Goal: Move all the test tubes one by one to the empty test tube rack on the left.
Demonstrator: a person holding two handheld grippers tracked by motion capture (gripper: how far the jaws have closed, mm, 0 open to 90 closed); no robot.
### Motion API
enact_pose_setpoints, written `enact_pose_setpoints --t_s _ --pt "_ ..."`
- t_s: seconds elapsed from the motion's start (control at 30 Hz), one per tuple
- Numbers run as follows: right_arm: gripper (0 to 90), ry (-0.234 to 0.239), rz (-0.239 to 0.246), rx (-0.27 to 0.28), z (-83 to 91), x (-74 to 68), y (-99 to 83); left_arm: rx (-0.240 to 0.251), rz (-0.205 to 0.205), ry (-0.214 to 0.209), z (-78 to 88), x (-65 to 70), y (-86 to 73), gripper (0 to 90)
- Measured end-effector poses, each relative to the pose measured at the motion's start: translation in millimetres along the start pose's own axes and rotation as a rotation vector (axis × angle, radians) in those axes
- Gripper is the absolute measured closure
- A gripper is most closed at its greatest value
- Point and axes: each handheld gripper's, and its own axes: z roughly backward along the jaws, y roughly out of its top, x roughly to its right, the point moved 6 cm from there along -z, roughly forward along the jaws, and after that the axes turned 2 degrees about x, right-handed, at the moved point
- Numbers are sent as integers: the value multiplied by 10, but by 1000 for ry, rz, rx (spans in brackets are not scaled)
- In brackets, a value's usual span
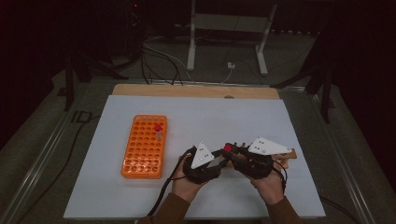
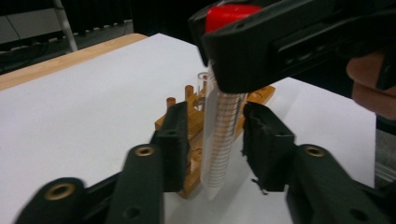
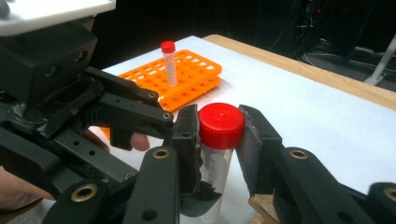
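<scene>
High view: both claws meet over the white desk, the orange plastic tube rack well to their left.

Left gripper view: the left claw flanks the clear red-capped tube, pads not visibly touching; a wooden rack stands behind.

Right gripper view: the right claw clamps the tube's cap.

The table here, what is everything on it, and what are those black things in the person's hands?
White sheet: one, covers the tabletop.
Orange rack: one, left side.
Small tube: one, clear, red cap, upright in the orange rack.
Large tube: one, clear, red cap, between both grippers.
Wooden rack: one, brown, behind the large tube.
Right gripper: black, clamps the cap.
Left gripper: black, jaws around the tube body.
Hands: two, near edge.
</scene>
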Motion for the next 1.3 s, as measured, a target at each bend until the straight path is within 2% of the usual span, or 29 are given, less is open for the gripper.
enact_pose_setpoints --t_s 0.1,0.2,0.3,0.4,0.47,0.5,0.53,0.73,0.93,1.07,1.2,1.3 --pt "704 5 -3 -4 -13 -7 -13 6 1 -7 6 4 5 728" --pt "695 11 -11 -1 -9 -5 -14 5 -5 -12 15 16 4 745" --pt "533 17 -30 28 18 20 10 9 5 6 40 -19 2 748" --pt "386 1 -50 61 86 85 47 10 39 42 79 -101 -15 751" --pt "298 -24 -56 71 132 138 57 15 59 59 112 -153 -30 752" --pt "209 -64 -61 74 174 199 51 15 61 68 136 -182 -40 752" --pt "209 -64 -61 74 174 199 51 14 62 76 161 -211 -49 752" --pt "34 -139 -63 69 277 350 -6 35 91 125 325 -403 -67 752" --pt "20 -180 -51 73 361 430 -45 62 95 165 476 -562 -36 751" --pt "20 -199 -46 62 408 467 -101 80 102 207 594 -708 -35 751" --pt "20 -209 -54 67 471 511 -121 83 100 258 711 -875 -73 750" --pt "20 -216 -55 74 510 539 -121 89 102 311 803 -1007 -124 750"
